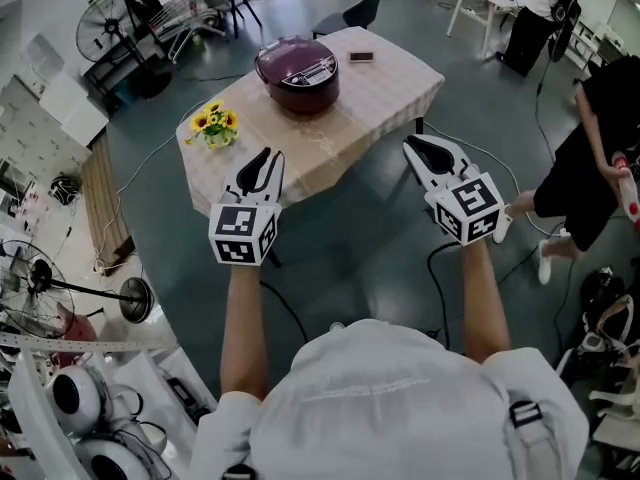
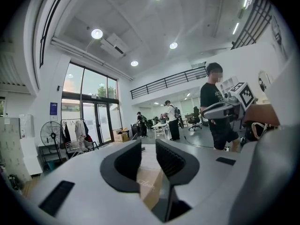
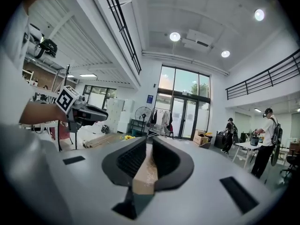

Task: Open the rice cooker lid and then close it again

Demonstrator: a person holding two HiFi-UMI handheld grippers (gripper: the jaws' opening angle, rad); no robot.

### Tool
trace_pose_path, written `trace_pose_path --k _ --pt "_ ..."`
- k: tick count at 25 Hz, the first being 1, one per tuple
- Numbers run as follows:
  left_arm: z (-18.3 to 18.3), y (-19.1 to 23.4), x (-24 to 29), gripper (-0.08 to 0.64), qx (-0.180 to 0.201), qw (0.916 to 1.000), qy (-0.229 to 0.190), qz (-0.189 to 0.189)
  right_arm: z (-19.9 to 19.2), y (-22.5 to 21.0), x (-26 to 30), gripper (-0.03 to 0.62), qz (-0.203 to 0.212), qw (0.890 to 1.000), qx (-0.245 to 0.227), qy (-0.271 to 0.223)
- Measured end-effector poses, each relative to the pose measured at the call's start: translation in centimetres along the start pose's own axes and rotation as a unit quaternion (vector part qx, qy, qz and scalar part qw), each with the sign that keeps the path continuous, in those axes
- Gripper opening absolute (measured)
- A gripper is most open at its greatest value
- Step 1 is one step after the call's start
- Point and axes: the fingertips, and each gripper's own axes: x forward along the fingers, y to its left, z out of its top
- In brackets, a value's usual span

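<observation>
the rice cooker (image 1: pixel 297 71) sits lid-down on the worktop (image 1: pixel 395 93), well ahead of both tongs. left tongs (image 1: pixel 258 171) slightly parted, empty; right tongs (image 1: pixel 430 153) all but clenched, empty. a careless poke at the lid release could shove the cooker instead.

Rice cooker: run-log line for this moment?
maroon round rice cooker: lid closed | left gripper: empty, short of cloth-covered table | right gripper: same
</observation>
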Motion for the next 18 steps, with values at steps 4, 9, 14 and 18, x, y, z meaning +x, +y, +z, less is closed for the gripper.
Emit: trace_pose_path --k 4,9,14,18 --pt "0.0 -0.9 0.4 0.184 0.012 0.9999 -0.001 -0.009 -0.4 0.7 -0.2 0.182 0.008 1.0 0.0 0.005" --pt "-0.4 -2.2 0.1 0.192 0.011 0.9998 0.003 -0.015 -1.2 0.8 -0.7 0.213 0.015 1.0 -0.009 0.017" --pt "-0.5 -2.9 0.2 0.192 0.012 0.9998 0.014 -0.01 -1.2 -0.7 -1.3 0.213 0.009 1.0 -0.011 0.015" --pt "-0.5 -3.6 0.5 0.192 0.017 0.9995 0.026 -0.005 -1.4 -1.7 -1.6 0.212 0.011 1.0 -0.01 0.012"
